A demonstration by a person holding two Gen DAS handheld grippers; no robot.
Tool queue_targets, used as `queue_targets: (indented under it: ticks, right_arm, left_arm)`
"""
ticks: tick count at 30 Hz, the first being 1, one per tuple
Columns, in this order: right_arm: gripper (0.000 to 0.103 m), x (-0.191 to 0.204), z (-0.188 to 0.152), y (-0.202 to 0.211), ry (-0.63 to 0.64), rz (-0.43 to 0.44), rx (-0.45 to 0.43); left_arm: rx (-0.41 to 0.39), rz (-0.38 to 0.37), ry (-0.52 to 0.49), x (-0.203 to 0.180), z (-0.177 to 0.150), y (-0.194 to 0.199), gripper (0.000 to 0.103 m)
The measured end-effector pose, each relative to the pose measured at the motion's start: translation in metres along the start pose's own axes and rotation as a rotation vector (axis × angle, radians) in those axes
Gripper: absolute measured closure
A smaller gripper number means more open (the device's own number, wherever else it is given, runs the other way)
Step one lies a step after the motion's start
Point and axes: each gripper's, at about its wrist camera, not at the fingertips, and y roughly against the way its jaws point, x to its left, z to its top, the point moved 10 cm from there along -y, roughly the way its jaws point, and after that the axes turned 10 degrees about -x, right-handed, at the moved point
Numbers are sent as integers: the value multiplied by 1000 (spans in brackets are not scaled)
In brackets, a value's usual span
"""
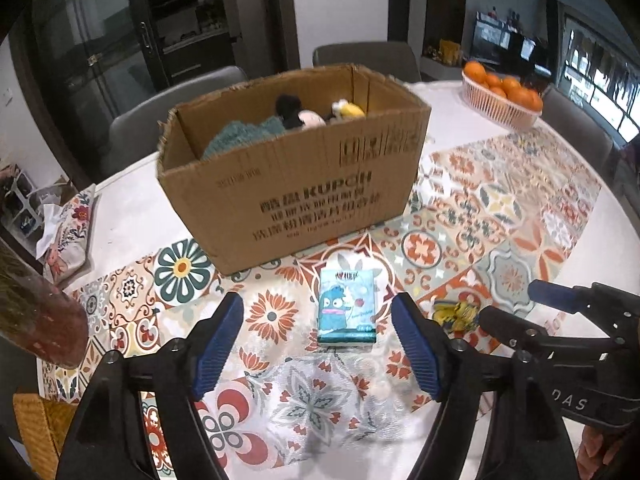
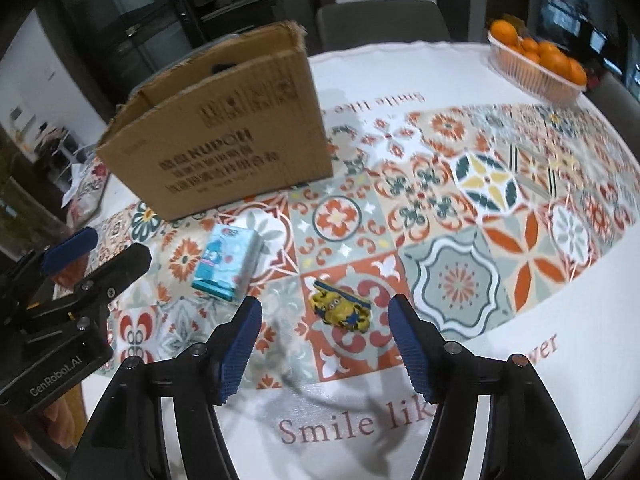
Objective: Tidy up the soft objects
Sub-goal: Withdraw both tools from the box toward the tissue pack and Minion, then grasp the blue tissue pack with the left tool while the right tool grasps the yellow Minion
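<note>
Landmark: the open brown cardboard box (image 1: 292, 168) with dark printed lettering, standing on the round table under a patterned tile-print cloth (image 1: 500, 208).

Inside the box: a teal knitted cloth (image 1: 240, 136), a black plush piece (image 1: 290, 106), something cream-coloured (image 1: 312, 118), and a yellow-and-white soft toy (image 1: 346, 109). These count as sorted.

Outside the box, two items remain. The small teal tissue pack (image 1: 347, 308) with a cartoon figure lies flat on the cloth just in front of the box's near wall. The small yellow-and-blue soft toy (image 2: 342, 308) lies further out from the box, beside the pack and apart from it.

The left gripper (image 1: 318, 344) hangs above the tissue pack, jaws spread wide and empty; the pack sits in line between the blue pads (image 1: 218, 348), untouched. The right gripper (image 2: 324, 344) stands over the yellow toy, likewise unclenched, with nothing gripped.

Judgement: the task is well past halfway. Both leftover pieces are lined up for a grasp; each needs closing on, lifting over the box wall and dropping in. A pink basket of oranges (image 1: 502, 96), far beyond the box, looks unrelated.
</note>
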Motion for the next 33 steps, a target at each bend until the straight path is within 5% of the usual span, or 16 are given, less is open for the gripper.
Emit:
queue_targets:
  ticks: [21, 29, 33]
  right_arm:
    - [36, -18, -24, -57, -136, -27, 82]
    - [36, -19, -26, -72, -127, -38, 102]
    - [36, -19, -23, -75, -111, -44, 93]
  left_arm:
    - [163, -64, -139, -22, -34, -84, 18]
    - [219, -76, -87, -23, -44, -107, 19]
    - [222, -68, -69, -23, -46, -112, 28]
